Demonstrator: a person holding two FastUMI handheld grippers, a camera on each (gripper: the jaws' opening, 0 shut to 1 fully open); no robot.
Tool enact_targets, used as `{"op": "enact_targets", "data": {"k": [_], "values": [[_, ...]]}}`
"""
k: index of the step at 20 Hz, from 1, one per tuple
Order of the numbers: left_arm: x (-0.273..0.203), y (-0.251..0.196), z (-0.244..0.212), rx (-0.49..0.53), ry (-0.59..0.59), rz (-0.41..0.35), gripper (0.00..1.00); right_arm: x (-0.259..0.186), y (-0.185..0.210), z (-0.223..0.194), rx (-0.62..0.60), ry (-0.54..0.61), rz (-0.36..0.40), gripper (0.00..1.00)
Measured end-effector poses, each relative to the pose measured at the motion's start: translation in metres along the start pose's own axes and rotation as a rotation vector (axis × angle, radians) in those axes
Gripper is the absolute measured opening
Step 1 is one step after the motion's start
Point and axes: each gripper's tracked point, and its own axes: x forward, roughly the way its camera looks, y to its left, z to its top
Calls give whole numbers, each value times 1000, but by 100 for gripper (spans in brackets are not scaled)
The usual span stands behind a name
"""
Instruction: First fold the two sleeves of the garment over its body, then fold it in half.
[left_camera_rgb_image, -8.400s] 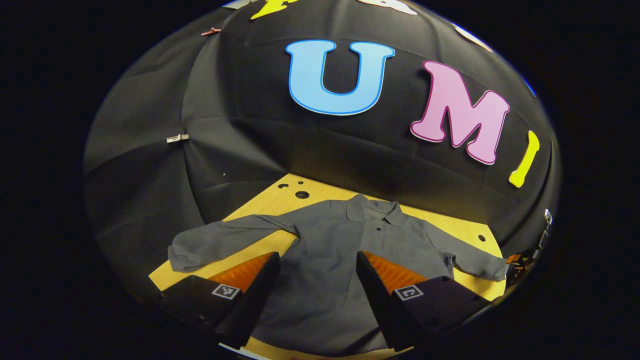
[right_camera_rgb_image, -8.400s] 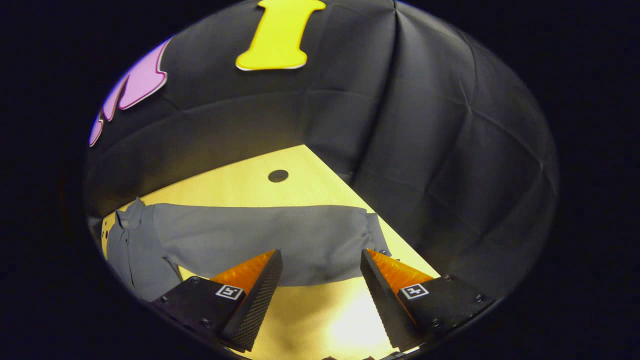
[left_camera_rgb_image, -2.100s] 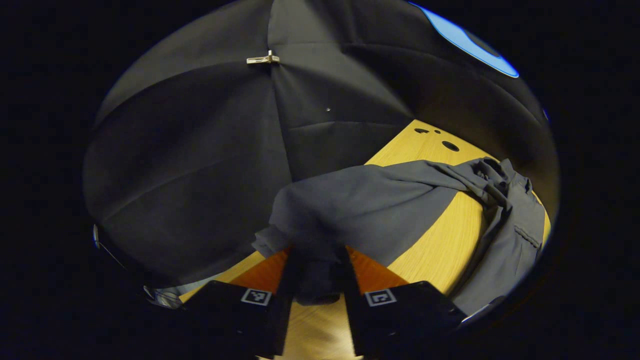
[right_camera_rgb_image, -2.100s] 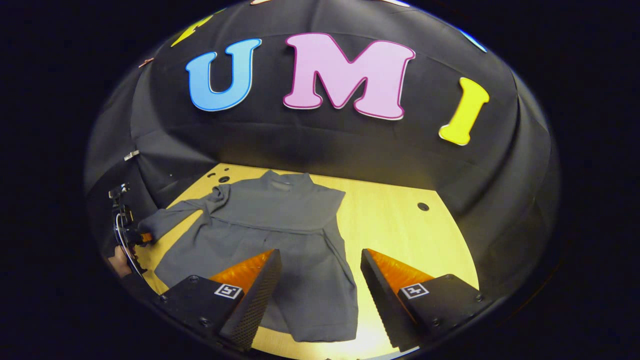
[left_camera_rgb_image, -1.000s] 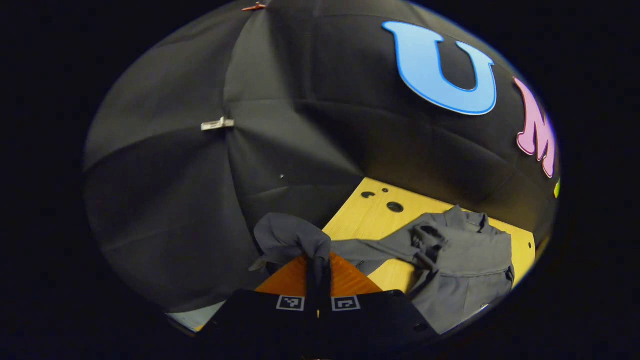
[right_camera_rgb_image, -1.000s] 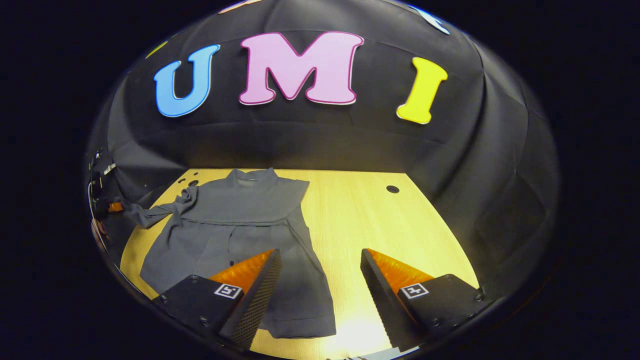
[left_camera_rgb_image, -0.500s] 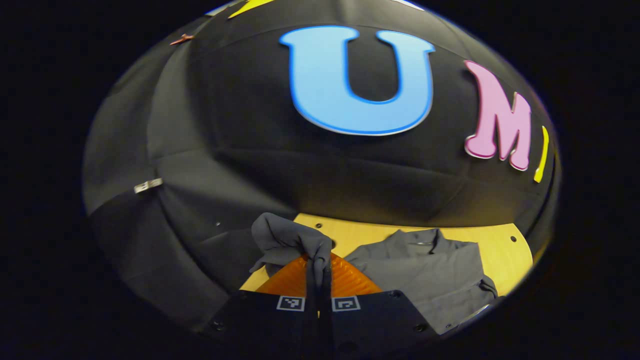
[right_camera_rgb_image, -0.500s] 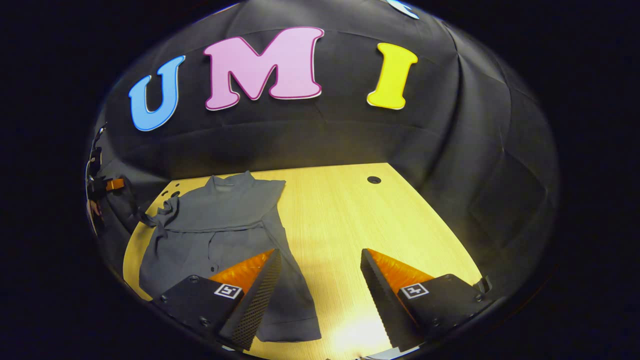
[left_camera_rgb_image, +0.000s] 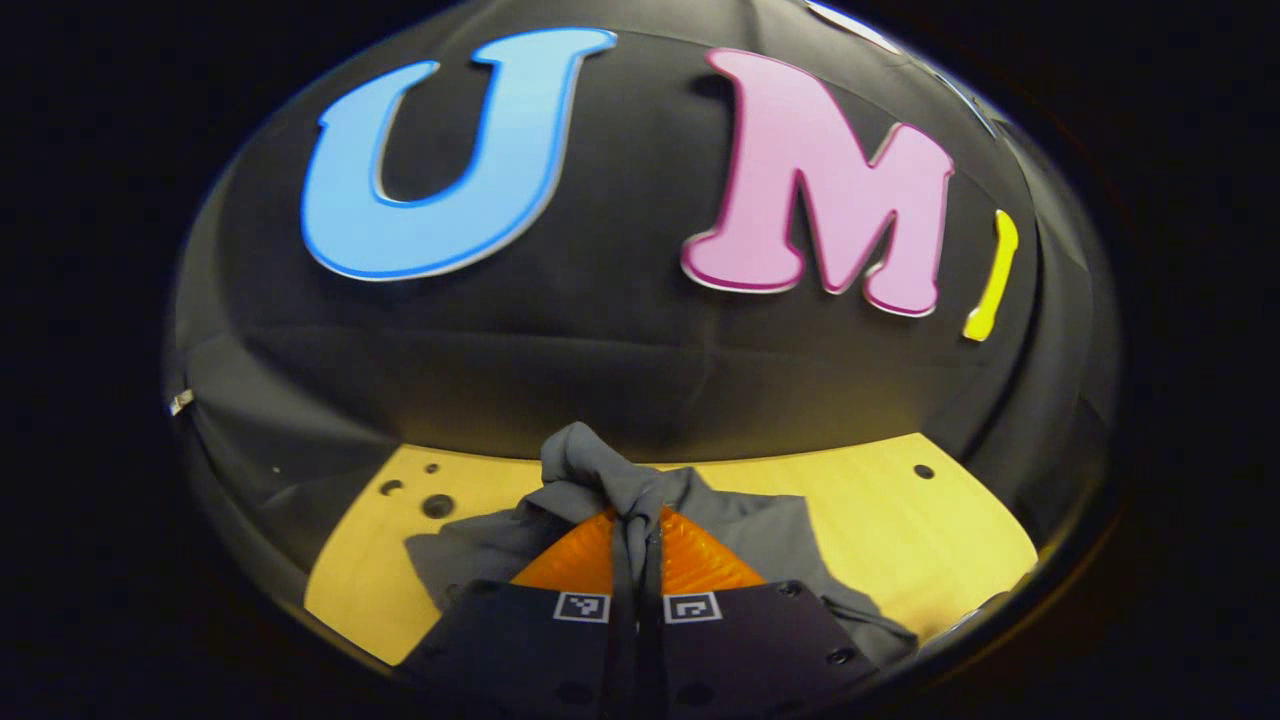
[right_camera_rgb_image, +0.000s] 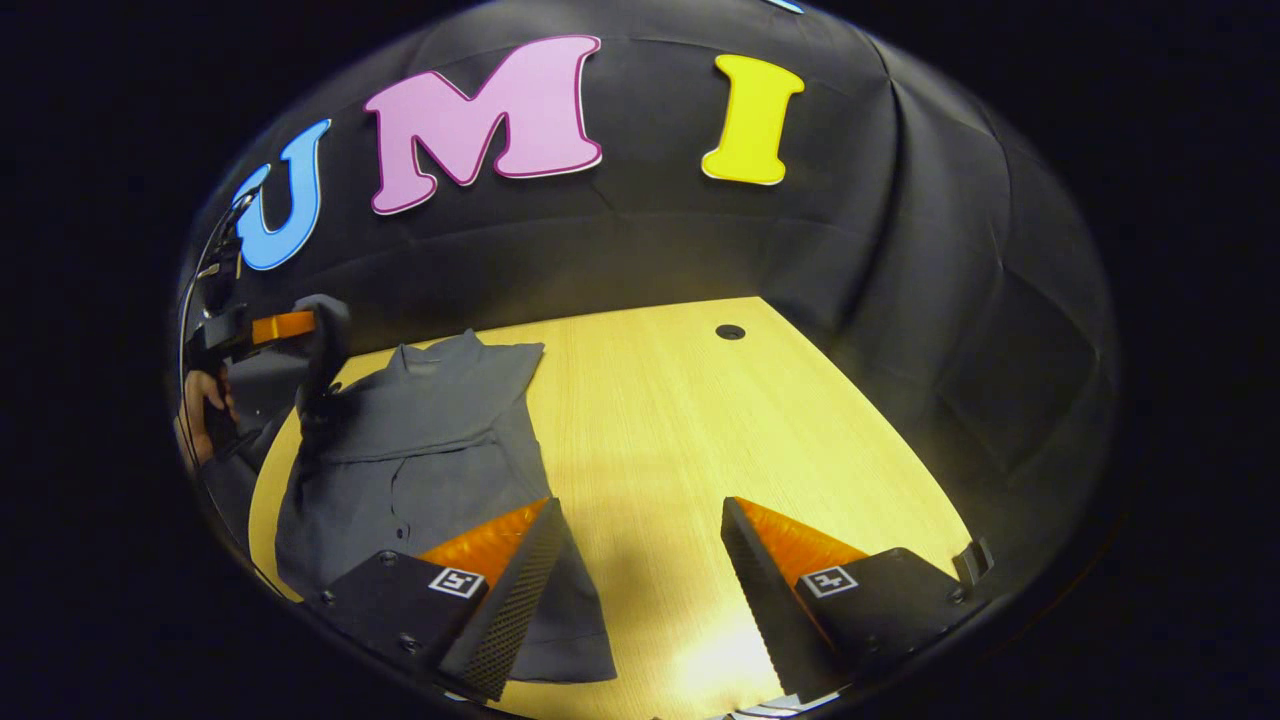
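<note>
- The left gripper (left_camera_rgb_image: 640, 535) has its fingers pressed together on the cuff end of the grey garment's left sleeve (left_camera_rgb_image: 590, 470), and a bunch of cloth stands up above the fingertips. In the right gripper view this gripper (right_camera_rgb_image: 300, 328) hangs above the shirt's left shoulder, with a hand (right_camera_rgb_image: 205, 400) behind it.
- The garment (right_camera_rgb_image: 420, 450) lies flat on the left part of the table (right_camera_rgb_image: 700, 420), collar toward the back wall, hem toward the near edge. Its right sleeve seems already laid across the chest, judging by the straight fold line there.
- The step in hand, I judge, is carrying the left sleeve over the body. To do it well, bring the cuff across low, lay it flat on the chest before letting go, and keep the shoulder seam from dragging the body out of line.
- The right gripper (right_camera_rgb_image: 640, 560) hangs over the near edge, fingers spread wide and holding nothing; one finger sits above the hem, the other above bare wood.
- The table is pale wood with small round holes (right_camera_rgb_image: 730, 331); black cloth walls close the booth.
</note>
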Motion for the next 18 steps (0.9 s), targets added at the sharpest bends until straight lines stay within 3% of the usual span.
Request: {"op": "enact_targets", "data": {"k": [4, 9, 15, 18], "values": [[28, -69, -17, 5, 36, -99, 5, -1, -14, -14, 28, 30, -16, 99], [55, -120, -40, -13, 93, -158, 5, 2, -20, -30, 55, 69, -9, 100], [77, -138, -64, -49, 137, -133, 5, 6, -21, -42, 63, 104, 12, 100], [83, -141, -73, -49, 160, -123, 10, 10, -20, -43, 65, 116, 27, 100]]}}
